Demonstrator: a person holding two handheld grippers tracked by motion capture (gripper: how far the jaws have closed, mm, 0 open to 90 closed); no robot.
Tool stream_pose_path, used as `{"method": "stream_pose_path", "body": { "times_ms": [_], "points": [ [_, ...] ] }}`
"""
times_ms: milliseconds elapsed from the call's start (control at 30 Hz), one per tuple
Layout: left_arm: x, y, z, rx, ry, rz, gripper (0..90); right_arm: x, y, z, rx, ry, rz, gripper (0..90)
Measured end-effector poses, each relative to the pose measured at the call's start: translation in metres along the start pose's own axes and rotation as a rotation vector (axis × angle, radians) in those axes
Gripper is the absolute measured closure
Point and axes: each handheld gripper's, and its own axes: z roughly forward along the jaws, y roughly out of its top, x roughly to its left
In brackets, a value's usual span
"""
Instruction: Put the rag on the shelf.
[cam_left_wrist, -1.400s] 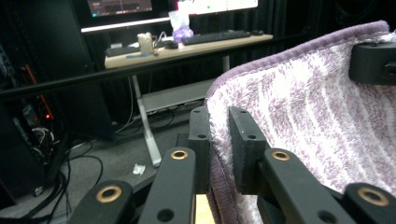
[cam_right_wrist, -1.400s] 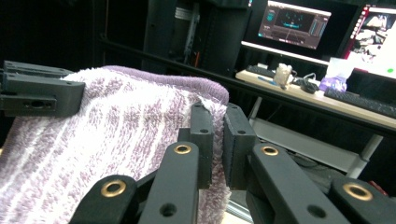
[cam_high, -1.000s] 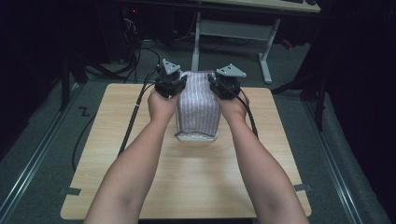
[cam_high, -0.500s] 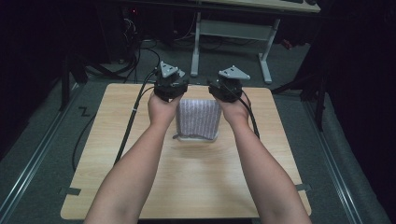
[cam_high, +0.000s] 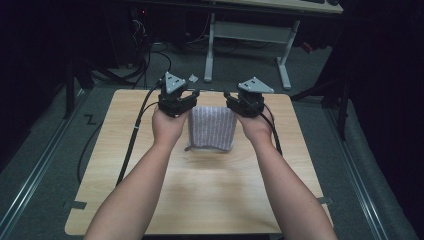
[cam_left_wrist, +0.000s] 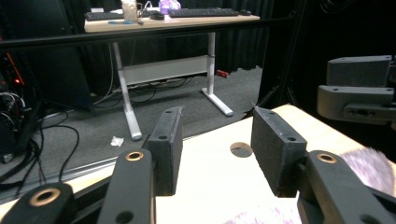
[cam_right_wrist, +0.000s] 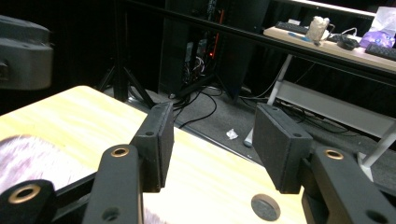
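Now | folded cloth (cam_high: 212, 127) long axis toward far edge (flat on table (cam_high: 125, 165)) | both hand-held grippers wide apart, empty

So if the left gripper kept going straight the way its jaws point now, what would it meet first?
Probably nothing on the table. The left gripper is open, aimed over bare tabletop past the round hole toward the far edge. Beyond lies grey floor, though depth is unclear.

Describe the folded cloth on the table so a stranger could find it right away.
Find the light wooden table. At its far middle, between the left gripper and right gripper, lies the folded cloth. It is grey and finely striped, the one soft thing there.
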Motion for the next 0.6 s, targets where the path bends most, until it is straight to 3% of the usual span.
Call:
{"method": "stream_pose_path", "body": {
  "times_ms": [200,300,333,500,600],
  "points": [
    [-0.004,-0.005,-0.017,-0.002,-0.024,-0.004,49.2,0.0,-0.009,-0.02,-0.01,-0.001,0.003,48.8],
    [-0.01,-0.011,-0.032,-0.01,-0.037,0.022,47.6,-0.002,-0.015,-0.033,-0.019,0.007,0.025,49.2],
    [-0.011,-0.016,-0.04,-0.014,-0.041,0.01,47.6,-0.002,-0.018,-0.042,-0.023,0.005,0.025,49.5],
    [-0.006,-0.024,-0.054,-0.021,-0.061,-0.034,47.6,-0.001,-0.026,-0.057,-0.026,0.009,0.009,49.6],
    [-0.002,-0.031,-0.059,-0.016,-0.057,-0.037,46.0,0.001,-0.031,-0.065,-0.01,0.014,-0.003,49.1]
  ]
}}
